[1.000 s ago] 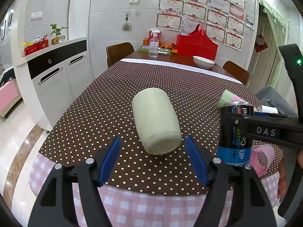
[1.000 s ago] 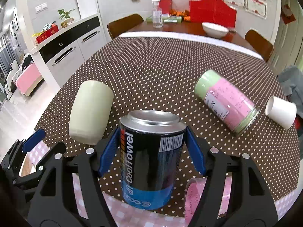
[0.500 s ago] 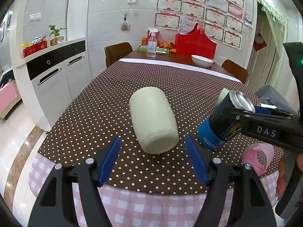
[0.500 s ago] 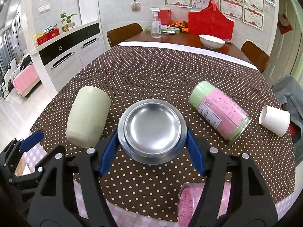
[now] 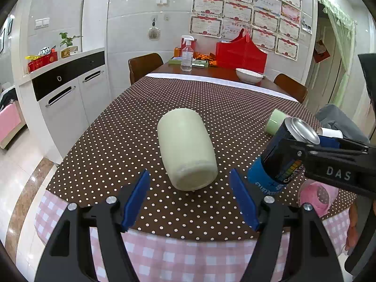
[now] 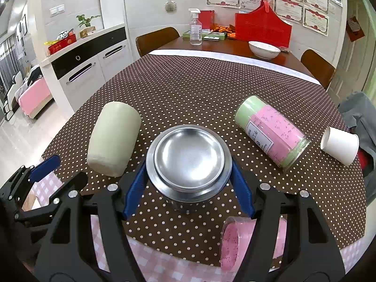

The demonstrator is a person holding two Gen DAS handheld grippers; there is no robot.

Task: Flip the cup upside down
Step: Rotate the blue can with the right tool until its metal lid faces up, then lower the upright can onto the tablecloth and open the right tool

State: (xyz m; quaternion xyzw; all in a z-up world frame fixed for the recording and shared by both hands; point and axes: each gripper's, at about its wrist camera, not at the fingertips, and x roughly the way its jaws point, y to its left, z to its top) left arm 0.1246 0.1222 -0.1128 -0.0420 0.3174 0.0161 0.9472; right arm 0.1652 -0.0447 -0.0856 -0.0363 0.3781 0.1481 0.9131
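Right gripper [image 6: 189, 176] clamps the can [image 6: 189, 162], tilted over the tabletop [image 6: 199, 89].
Its metal end faces the right wrist camera; in the left view the can [image 5: 280, 156] leans at 3 o'clock of the pale green cup [image 5: 185, 150], which lies on its side. The left gripper [image 5: 190, 197] hangs spread wide and empty, its blue fingers [image 5: 137, 196] flanking that cup's near end.
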